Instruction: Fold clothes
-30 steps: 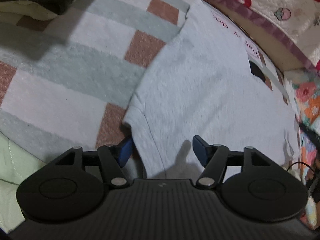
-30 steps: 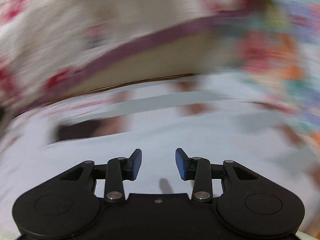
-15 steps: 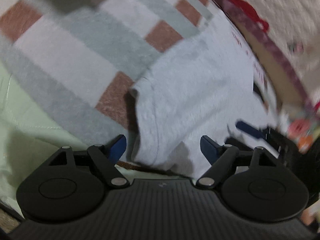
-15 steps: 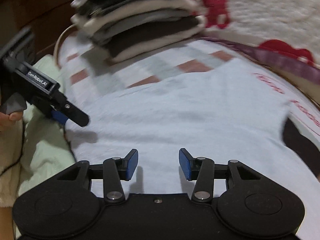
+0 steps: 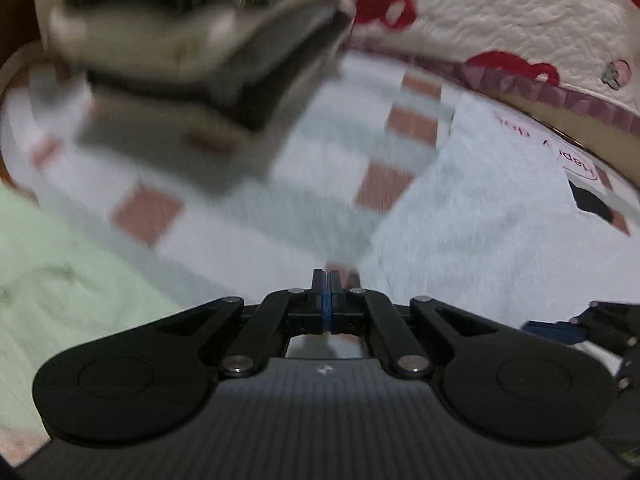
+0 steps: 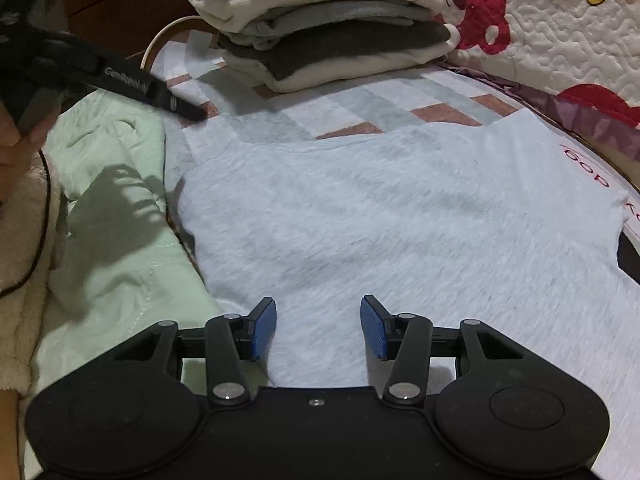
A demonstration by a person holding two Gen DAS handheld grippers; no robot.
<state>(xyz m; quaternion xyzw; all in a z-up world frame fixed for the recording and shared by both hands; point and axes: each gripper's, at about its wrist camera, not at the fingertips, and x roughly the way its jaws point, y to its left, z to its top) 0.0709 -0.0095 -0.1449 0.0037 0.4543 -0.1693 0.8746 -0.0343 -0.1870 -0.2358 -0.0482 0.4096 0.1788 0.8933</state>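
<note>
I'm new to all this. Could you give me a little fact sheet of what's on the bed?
Garment: light grey shirt, spread flat on the checked blanket
Finished pile: stack of folded clothes, behind the shirt
Left gripper: shut, at the shirt's far corner; grip on cloth unclear
Right gripper: open, above the shirt's near hem

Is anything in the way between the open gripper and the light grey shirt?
No. The right hand-held gripper is open right above the light grey shirt, with only bare fabric between its blue pads. The stack of folded clothes sits farther back, off the shirt.
</note>
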